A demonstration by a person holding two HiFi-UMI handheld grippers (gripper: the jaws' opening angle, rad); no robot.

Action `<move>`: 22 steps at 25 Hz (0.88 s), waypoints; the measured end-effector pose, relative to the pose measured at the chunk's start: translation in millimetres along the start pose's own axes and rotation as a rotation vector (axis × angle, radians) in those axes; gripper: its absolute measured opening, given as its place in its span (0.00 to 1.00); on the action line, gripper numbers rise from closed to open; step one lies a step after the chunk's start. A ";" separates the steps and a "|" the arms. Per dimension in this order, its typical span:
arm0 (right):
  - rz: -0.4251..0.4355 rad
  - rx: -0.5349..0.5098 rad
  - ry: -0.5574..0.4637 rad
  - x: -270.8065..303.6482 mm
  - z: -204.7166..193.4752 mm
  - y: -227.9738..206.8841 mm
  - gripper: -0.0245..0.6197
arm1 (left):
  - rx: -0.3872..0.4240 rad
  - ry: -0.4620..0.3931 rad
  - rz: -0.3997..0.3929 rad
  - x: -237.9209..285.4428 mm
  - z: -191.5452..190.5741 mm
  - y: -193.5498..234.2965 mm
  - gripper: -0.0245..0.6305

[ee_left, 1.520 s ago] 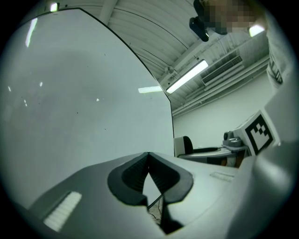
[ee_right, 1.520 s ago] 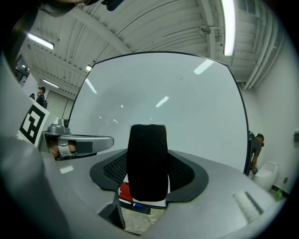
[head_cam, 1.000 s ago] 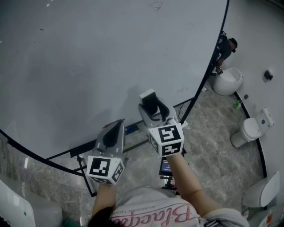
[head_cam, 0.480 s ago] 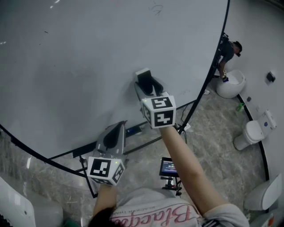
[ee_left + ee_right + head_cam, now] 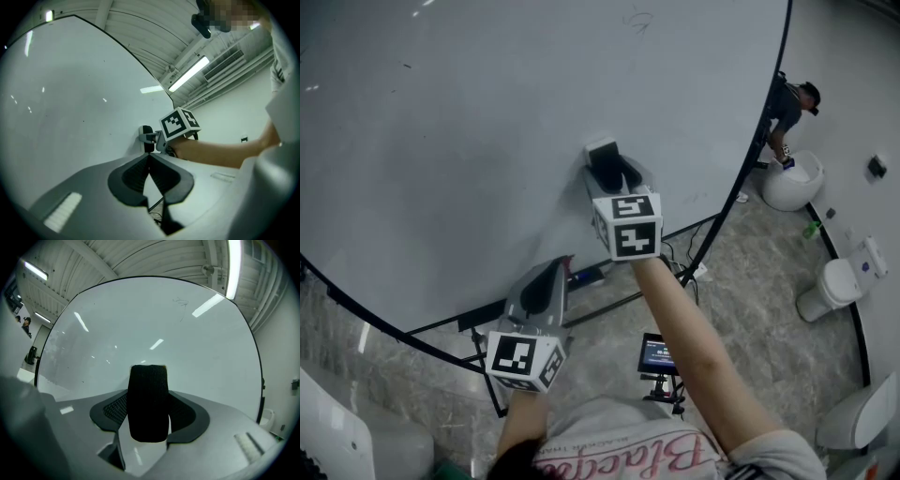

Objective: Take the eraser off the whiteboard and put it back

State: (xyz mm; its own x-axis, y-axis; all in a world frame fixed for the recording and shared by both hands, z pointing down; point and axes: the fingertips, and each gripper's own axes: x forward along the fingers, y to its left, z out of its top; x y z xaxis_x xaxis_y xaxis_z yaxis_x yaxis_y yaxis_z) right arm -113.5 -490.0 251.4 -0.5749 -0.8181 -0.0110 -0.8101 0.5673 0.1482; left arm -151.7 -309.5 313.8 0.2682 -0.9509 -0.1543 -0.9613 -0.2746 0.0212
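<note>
The eraser (image 5: 148, 401), a block with a black felt face and a white back, stands upright between the jaws of my right gripper (image 5: 148, 414), which is shut on its sides. In the head view the right gripper (image 5: 606, 167) is stretched out to the whiteboard (image 5: 469, 141), and the eraser (image 5: 602, 153) sits at the board's surface. The left gripper view shows the eraser (image 5: 147, 138) against the board beside the right gripper's marker cube (image 5: 180, 123). My left gripper (image 5: 548, 278) hangs lower, near the board's bottom edge. It (image 5: 149, 158) is shut and holds nothing.
The board's black frame and stand (image 5: 581, 309) run below the grippers. A small screen on a tripod (image 5: 654, 354) stands on the marble floor. At the far right a person (image 5: 789, 111) bends over white round seats (image 5: 792, 183).
My right gripper has carried the eraser up and forward to the whiteboard, mostly in the first half second. The left gripper has stayed where it was.
</note>
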 end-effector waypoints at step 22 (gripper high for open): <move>0.000 0.007 -0.030 -64.6 -24.7 6.0 0.31 | -0.014 0.001 -0.031 -0.2 -3.2 -7.0 0.04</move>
State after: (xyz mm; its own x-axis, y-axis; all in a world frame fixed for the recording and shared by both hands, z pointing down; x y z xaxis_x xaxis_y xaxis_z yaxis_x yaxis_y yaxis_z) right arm -78.4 -436.0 277.5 -0.5781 -0.8149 -0.0407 -0.8107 0.5681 0.1413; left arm -144.7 -307.8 316.8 0.2982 -0.9420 -0.1539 -0.9515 -0.3061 0.0304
